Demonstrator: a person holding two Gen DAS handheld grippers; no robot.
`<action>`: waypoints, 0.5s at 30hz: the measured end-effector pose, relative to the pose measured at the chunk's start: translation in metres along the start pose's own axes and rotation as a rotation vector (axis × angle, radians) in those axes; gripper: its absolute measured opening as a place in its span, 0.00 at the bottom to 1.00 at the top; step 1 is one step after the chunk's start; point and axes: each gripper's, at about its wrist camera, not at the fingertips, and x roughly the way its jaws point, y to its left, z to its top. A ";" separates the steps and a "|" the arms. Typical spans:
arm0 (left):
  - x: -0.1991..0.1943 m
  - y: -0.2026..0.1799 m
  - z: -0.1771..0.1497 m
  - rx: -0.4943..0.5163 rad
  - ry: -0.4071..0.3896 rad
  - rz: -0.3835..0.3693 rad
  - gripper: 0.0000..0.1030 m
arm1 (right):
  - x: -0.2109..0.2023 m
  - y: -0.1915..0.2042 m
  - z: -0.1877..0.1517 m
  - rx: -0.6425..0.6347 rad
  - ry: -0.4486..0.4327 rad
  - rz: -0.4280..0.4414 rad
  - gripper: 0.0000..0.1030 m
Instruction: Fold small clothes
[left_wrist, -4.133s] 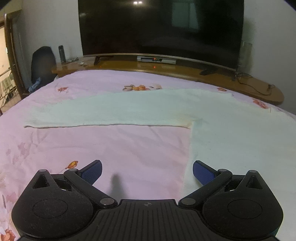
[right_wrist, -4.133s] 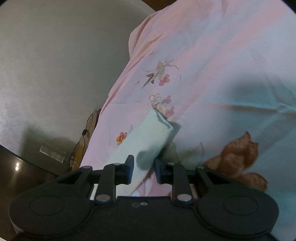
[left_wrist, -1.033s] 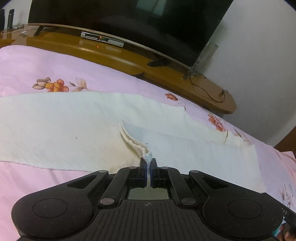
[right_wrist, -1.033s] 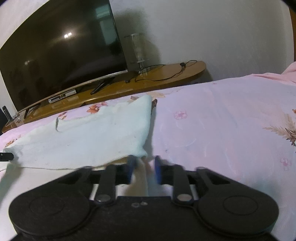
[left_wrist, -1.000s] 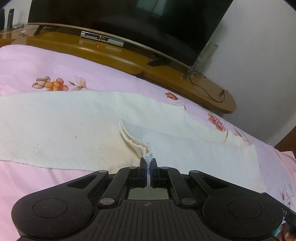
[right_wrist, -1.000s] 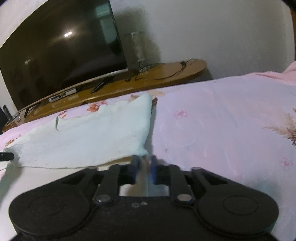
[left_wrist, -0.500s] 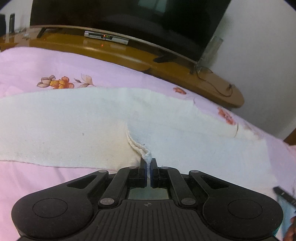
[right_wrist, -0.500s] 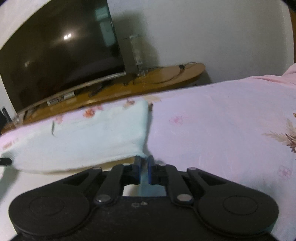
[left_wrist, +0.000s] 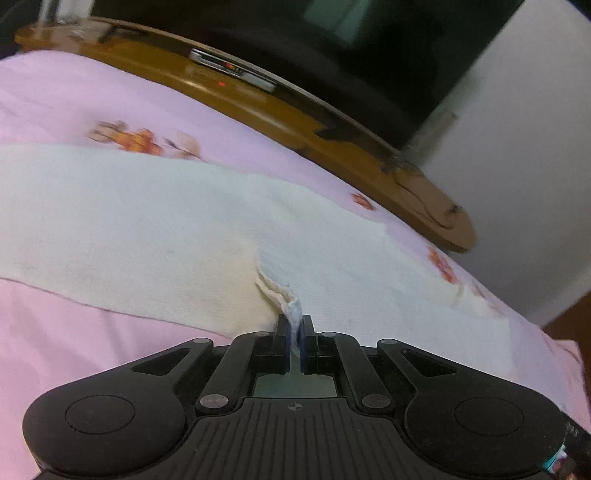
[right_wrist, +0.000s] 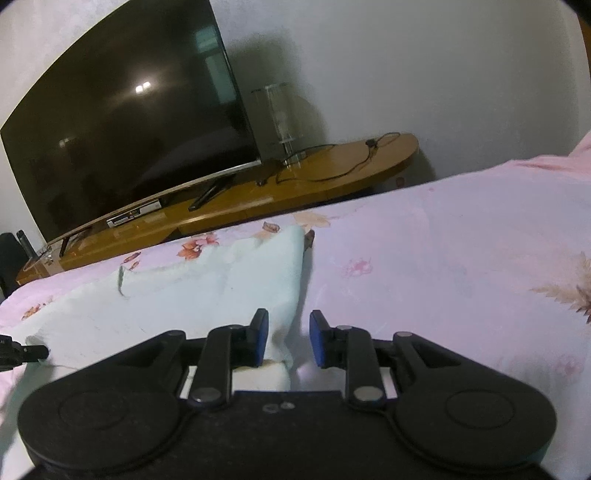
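Left wrist view, left gripper (left_wrist: 293, 341) pinching garment (left_wrist: 147, 229) fold, right wrist view – right gripper (right_wrist: 288, 341) fingers just parted, garment released

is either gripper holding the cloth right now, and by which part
The left gripper pinches the pale knitted garment by a bunched edge; the right gripper, just opening, grips nothing.

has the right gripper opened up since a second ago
Yes. The right gripper has just been opening: its jaws now stand apart beside the white garment's folded corner, no longer closed on it.
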 end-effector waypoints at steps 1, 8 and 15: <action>-0.004 0.005 0.001 -0.015 -0.014 -0.005 0.03 | 0.003 0.001 -0.002 -0.003 0.016 0.003 0.25; -0.020 0.037 0.006 -0.101 -0.065 -0.003 0.03 | 0.005 -0.006 -0.004 0.017 0.029 0.007 0.26; 0.003 0.012 -0.006 0.003 -0.027 0.072 0.02 | 0.023 -0.001 -0.004 0.036 0.057 0.026 0.26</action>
